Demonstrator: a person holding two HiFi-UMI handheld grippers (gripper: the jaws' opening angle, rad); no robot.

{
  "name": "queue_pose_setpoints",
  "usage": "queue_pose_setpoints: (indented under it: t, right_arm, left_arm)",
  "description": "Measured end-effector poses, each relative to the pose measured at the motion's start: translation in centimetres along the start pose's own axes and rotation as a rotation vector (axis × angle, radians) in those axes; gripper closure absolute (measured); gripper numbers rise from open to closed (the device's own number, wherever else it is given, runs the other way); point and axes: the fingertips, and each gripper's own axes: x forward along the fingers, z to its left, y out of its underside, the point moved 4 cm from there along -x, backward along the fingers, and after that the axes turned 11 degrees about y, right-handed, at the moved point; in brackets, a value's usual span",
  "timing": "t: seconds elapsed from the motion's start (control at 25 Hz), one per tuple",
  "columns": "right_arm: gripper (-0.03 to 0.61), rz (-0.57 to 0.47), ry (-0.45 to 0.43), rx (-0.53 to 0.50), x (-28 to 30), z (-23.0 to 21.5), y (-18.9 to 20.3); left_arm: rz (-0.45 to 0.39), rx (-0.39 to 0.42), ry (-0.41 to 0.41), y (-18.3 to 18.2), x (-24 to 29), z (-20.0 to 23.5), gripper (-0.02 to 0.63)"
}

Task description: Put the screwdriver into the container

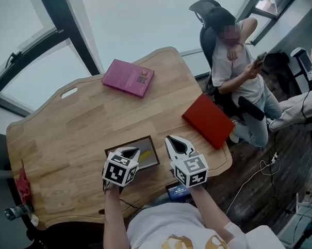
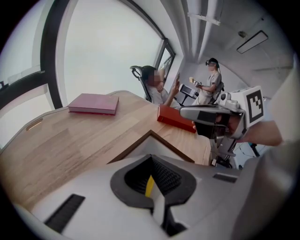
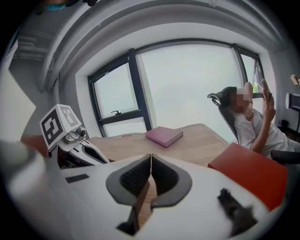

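Note:
The container [image 1: 152, 145] is a shallow dark-framed tray with a pale floor, near the table's front edge. A yellow screwdriver [image 1: 145, 154] lies inside it toward its right side; in the left gripper view a yellow strip of the screwdriver [image 2: 149, 186] shows through the gap behind the jaws. My left gripper [image 1: 131, 150] hovers over the tray's left part, jaws shut with nothing clearly held. The tray's rim [image 2: 133, 149] shows just beyond the left gripper [image 2: 151, 159]. My right gripper [image 1: 170, 140] is just right of the tray, and the right gripper [image 3: 151, 157] is shut and empty.
A pink book [image 1: 128, 77] lies at the table's far side, a red book [image 1: 208, 120] at its right edge. A person [image 1: 241, 71] sits in a chair beyond the right corner. A small dark device [image 1: 178, 190] rests at the near edge. Cables trail on the floor at right.

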Motion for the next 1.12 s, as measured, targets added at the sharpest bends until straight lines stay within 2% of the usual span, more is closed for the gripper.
queue_pose_setpoints:
  t: [0.24, 0.6, 0.76, 0.92, 1.12]
  right_arm:
    - [0.546, -0.040, -0.021, -0.018, -1.2, 1.3, -1.3]
    - [0.546, -0.085, -0.048, -0.066, -3.3, 3.1, -2.5]
    - [0.546, -0.114, -0.056, -0.076, -4.4, 3.7, -2.9]
    - [0.546, -0.141, -0.060, -0.080, -5.6, 4.4, -3.2]
    - [0.546, -0.161, -0.068, -0.085, -6.8, 5.4, -3.2]
  left_arm:
    - [-0.094, -0.014, -0.057, -0.5, -2.4, -0.7, 0.601]
    - [-0.290, -0.095, -0.071, -0.6, -5.7, -2.1, 0.601]
    - [-0.371, -0.087, -0.092, -1.0, -7.1, -3.2, 0.601]
    - [-0.429, -0.055, -0.139, -1.1, -8.3, -4.0, 0.601]
    - [-0.536, -0.037, -0.256, -0.7, -11.0, -4.3, 0.601]
